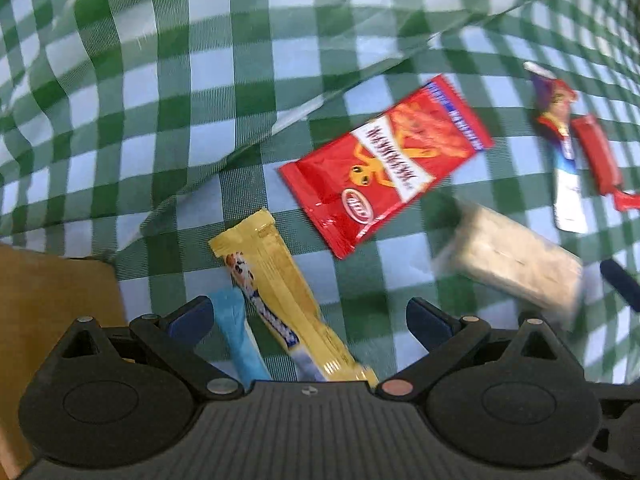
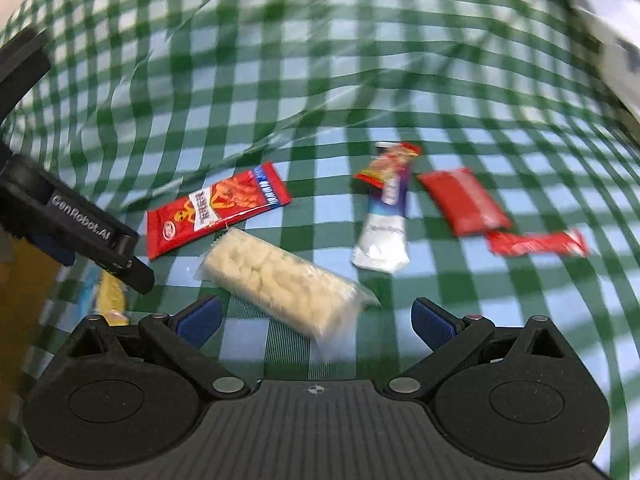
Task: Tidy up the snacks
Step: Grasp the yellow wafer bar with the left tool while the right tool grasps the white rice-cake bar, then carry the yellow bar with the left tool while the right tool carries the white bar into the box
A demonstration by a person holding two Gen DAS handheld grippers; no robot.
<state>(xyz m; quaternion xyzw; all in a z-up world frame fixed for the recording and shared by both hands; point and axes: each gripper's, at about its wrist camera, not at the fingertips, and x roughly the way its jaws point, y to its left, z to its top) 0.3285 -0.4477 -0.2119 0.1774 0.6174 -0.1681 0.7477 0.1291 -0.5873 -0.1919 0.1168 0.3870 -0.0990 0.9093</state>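
Snacks lie scattered on a green checked cloth [image 1: 248,80]. My left gripper [image 1: 308,318] is open just above a yellow bar [image 1: 280,292] and a light blue packet [image 1: 236,336], both lying between its blue fingertips. Beyond them rest a red snack bag [image 1: 384,164], a clear pack of white puffs [image 1: 516,256], a white and purple bar [image 1: 564,160] and a red bar [image 1: 596,152]. My right gripper [image 2: 316,322] is open over the near end of the white puff pack [image 2: 280,280]. Further off lie the red bag [image 2: 216,208], the white and purple bar [image 2: 386,220] and two red packets [image 2: 464,200] [image 2: 536,244].
A brown wooden surface [image 1: 48,304] sits at the left edge beside the left gripper. The cloth is rumpled into folds at the back [image 2: 240,80]. The left gripper's black body [image 2: 80,228] reaches in from the left in the right wrist view.
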